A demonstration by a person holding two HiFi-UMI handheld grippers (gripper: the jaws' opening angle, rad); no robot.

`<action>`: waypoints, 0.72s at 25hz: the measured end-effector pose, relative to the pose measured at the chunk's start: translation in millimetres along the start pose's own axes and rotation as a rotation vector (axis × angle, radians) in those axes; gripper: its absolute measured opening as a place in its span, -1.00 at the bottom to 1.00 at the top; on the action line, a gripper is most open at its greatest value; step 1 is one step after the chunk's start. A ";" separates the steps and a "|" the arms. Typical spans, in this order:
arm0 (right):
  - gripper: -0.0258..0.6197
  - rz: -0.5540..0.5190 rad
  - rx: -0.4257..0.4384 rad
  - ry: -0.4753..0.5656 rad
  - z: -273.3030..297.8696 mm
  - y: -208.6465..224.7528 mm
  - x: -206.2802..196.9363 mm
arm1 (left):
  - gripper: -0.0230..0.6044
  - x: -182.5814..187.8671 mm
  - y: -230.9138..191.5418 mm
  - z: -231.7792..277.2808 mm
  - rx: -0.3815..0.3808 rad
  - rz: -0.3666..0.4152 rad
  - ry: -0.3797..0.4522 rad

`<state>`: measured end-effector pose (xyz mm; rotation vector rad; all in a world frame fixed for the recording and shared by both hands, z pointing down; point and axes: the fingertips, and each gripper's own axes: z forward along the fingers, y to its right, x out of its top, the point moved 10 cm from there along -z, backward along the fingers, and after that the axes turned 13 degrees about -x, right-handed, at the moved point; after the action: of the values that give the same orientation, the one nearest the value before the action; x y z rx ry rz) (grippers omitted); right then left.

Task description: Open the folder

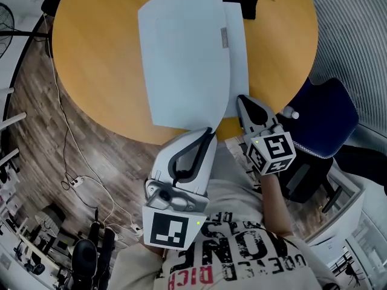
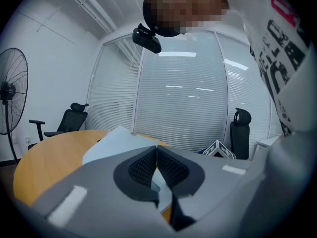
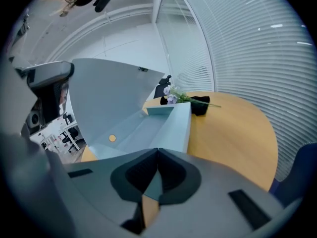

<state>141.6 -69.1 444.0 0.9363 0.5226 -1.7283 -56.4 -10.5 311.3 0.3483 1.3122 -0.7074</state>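
Bright, even indoor light in all three views. Head view: folder [image 1: 187,53] near white, a bit washed out, and shadows on the tabletop [image 1: 97,59] are faint. Left gripper view: ceiling lights glare in streaks on the blinds [image 2: 183,93]. Right gripper view: the lifted cover's underside is shaded grey. Both gripper views: heavy fisheye bend, black corners, left gripper [image 2: 157,150] and right gripper [image 3: 157,151] soft up close.

shirt print [image 1: 242,255] upside down, unreadable
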 end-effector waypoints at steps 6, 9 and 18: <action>-0.88 -0.014 -0.014 -0.014 0.8 -7.2 -4.2 | -0.88 -0.4 -4.0 -20.6 0.045 -0.023 0.030; -0.88 -0.028 -0.020 -0.021 -1.4 -2.0 -0.6 | -0.89 4.5 -3.1 -23.5 0.065 -0.031 0.040; -0.88 -0.041 -0.031 -0.043 -4.5 -2.0 2.3 | -0.89 9.2 -5.6 -52.2 0.149 -0.059 0.063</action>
<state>140.9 -66.5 439.3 0.8701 0.5417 -1.7686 -98.6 14.5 290.5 0.4565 1.3366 -0.8522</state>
